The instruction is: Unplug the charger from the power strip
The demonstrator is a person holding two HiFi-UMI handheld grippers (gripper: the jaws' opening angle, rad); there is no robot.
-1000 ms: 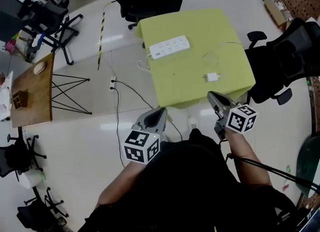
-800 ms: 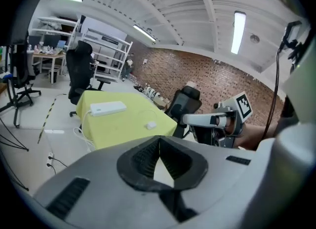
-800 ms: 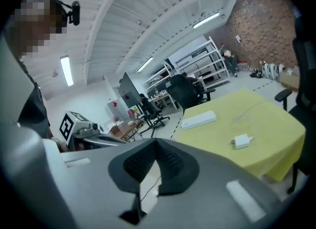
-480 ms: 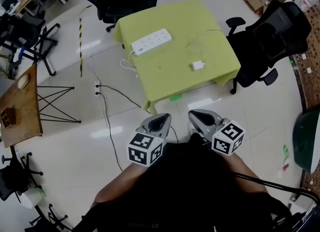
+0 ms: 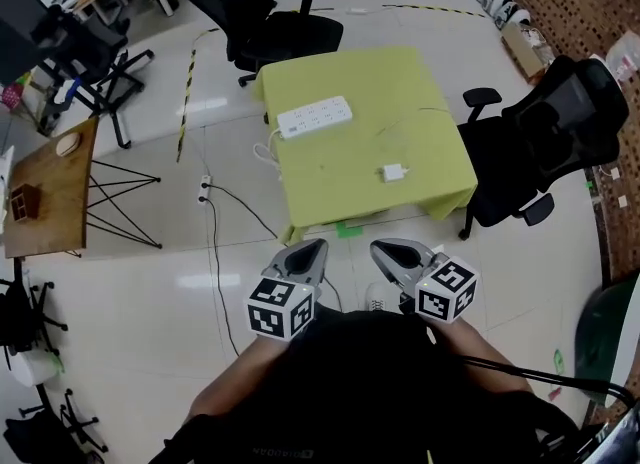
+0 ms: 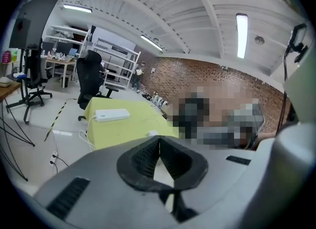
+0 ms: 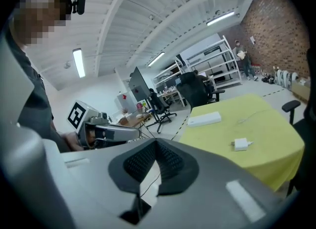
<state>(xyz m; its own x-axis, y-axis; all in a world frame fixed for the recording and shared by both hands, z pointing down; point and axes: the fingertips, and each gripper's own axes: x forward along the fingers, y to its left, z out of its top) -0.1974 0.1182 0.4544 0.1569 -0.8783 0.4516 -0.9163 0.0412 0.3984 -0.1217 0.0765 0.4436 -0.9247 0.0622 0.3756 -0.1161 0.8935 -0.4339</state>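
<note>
Left gripper [image 5: 316, 246]: fingers clenched, pads meeting at the tips, nothing between them, as its own view confirms [image 6: 159, 140]. Right gripper [image 5: 379, 248]: fingers likewise clenched on nothing [image 7: 156, 142]. Both are held close in front of the person's body, side by side, above the bare floor and short of the near edge of the yellow-green table [image 5: 335, 177].

Charger [image 5: 393, 172]: a small white block lying flat on the table, in its near right part, not plugged into anything. It is well apart from both sets of fingers, farther off than the tips and slightly right of the right gripper. Neither gripper touches it. In the right gripper view it lies right of the shut tips [image 7: 241, 144]; in the left gripper view it shows just above them, on the table's near edge [image 6: 152, 133].

Power strip [image 5: 314, 117]: white, lying at the table's far left edge, well apart from the charger, its sockets unoccupied as far as can be seen.

Black office chair [image 5: 548, 130]: stands just beside the table's right side.
</note>
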